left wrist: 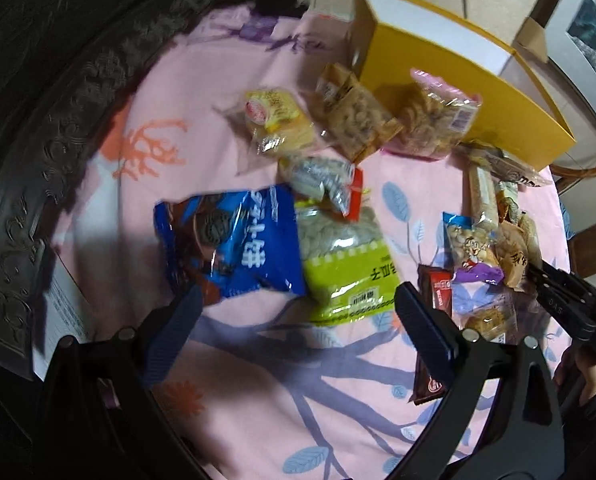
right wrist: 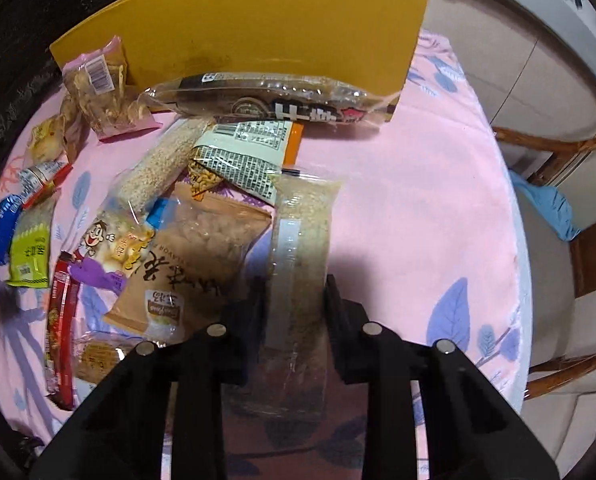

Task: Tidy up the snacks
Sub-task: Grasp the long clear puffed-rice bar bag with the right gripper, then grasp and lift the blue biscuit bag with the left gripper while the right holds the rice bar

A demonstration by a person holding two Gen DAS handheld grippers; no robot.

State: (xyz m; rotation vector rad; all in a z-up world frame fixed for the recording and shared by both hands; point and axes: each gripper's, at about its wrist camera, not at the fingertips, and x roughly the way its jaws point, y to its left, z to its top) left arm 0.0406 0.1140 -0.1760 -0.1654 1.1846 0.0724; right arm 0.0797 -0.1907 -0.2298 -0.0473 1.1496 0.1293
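Snack packs lie scattered on a pink leaf-print cloth (left wrist: 257, 380). In the left wrist view a blue cookie bag (left wrist: 233, 244) and a green seed bag (left wrist: 346, 260) lie just ahead of my left gripper (left wrist: 298, 312), which is open wide with nothing between its fingers. In the right wrist view my right gripper (right wrist: 295, 292) is shut on a long clear pack of pale grain bar (right wrist: 302, 240), its pads pressing both sides. A brown nut bag (right wrist: 193, 264) lies to the left of that pack.
An open yellow box (left wrist: 438, 80) with a white inside stands at the far side of the table (right wrist: 257, 28). More packs lean against its wall. A dark carved panel (left wrist: 37, 160) runs along the left. A wooden chair (right wrist: 558, 152) stands to the right.
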